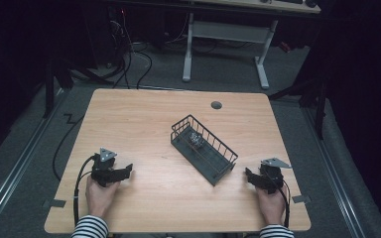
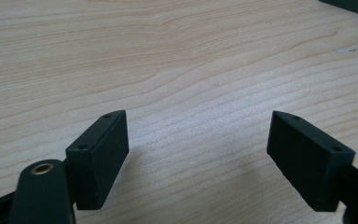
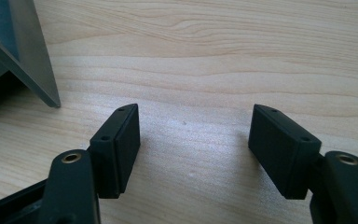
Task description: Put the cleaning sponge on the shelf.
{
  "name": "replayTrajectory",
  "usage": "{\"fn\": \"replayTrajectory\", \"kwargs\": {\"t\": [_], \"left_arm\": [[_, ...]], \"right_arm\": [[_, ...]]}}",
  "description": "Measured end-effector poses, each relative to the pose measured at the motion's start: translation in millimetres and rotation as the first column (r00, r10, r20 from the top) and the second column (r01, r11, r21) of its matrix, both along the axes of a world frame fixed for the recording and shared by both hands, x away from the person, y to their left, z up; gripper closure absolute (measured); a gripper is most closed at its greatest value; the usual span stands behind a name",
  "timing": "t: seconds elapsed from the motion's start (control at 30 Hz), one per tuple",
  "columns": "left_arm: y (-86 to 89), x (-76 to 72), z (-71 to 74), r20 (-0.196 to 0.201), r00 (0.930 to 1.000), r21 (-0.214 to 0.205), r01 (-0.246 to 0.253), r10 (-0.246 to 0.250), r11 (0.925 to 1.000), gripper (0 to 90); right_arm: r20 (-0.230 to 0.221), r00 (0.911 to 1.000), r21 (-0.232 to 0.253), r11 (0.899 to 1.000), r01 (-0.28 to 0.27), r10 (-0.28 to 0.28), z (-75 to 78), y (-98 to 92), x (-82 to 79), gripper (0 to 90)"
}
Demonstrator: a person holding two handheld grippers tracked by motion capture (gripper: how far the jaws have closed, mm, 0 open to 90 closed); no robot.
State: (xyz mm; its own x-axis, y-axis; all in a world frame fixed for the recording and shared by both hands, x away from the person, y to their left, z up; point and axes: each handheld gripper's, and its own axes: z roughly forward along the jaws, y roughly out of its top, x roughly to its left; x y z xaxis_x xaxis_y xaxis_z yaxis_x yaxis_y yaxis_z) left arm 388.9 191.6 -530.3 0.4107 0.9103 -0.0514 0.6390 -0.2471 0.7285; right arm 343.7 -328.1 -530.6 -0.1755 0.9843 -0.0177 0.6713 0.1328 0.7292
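In the high view, a wire basket [image 1: 204, 149] is sitting diagonally near the middle of the tabletop [image 1: 144, 114], its far end pointing up-left and its near end pointing down-right. A small crumpled object [image 1: 195, 138] is lying inside it toward the far end; what it is cannot be told. The left gripper [image 1: 128, 171] is resting low over the near-left part of the tabletop, held by the person's left hand [image 1: 99, 194], well apart from the basket with bare wood lying between them. The right gripper [image 1: 248, 174] is sitting near the near-right corner in the right hand [image 1: 270, 204], just beside the basket's near end. Both are staying inside the tabletop's near edge, and wide open wood is stretching along the far and left sides. A round grommet hole [image 1: 216, 105] is showing near the far edge.

In the left gripper view, the left gripper [image 2: 198, 140] is standing with its jaws well apart and nothing between them, only bare wood grain running ahead. A dark edge of the basket [image 2: 354, 5] is peeking in at the far right corner.

In the right gripper view, the right gripper [image 3: 195, 135] is likewise spread wide and gripping nothing. The basket's grey corner [image 3: 23, 51] is lying at the far left, close to the left jaw but apart from it, with clear wood ahead and to the right.
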Motion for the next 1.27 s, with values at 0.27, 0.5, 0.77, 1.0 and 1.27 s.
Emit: {"fn": "replayTrajectory", "kwargs": {"t": [0.27, 0.5, 0.77, 1.0, 1.27], "left_arm": [[-7.7, 1.2, -3.6, -0.008, 0.9999, 0.043, 0.012, -0.012, 0.999, 21.3], [-8.1, -0.1, -6.0, 0.015, 0.9999, 0.036, 0.003, -0.003, 0.9993, 20.8], [-6.0, -6.9, -6.8, 0.021, 0.9997, 0.03, 0.015, -0.015, 0.9994, 20.9], [-6.2, -7.4, -6.8, 0.02, 0.9997, 0.029, 0.016, -0.017, 0.9994, 20.6], [-6.6, -9.0, -6.5, 0.034, 0.9989, 0.026, 0.032, -0.032, 0.9992, 28.7]], "right_arm": [[0.0, 1.0, 0.0, 1.0, 0.001, -0.001, 0.0, 0.1, 0.1, 34.1], [-0.002, 1.0, -0.001, 1.0, 0.003, -0.003, 0.1, 0.4, -0.1, 34.1], [-0.002, 1.0, -0.003, 1.0, 0.003, -0.003, 0.0, 0.5, 0.3, 34.1], [0.001, 1.0, 0.0, 1.0, 0.003, -0.003, -0.1, 0.2, 0.9, 34.3], [0.0, 1.0, 0.006, 1.0, 0.001, -0.001, 0.1, -0.6, 0.8, 34.0]]}}
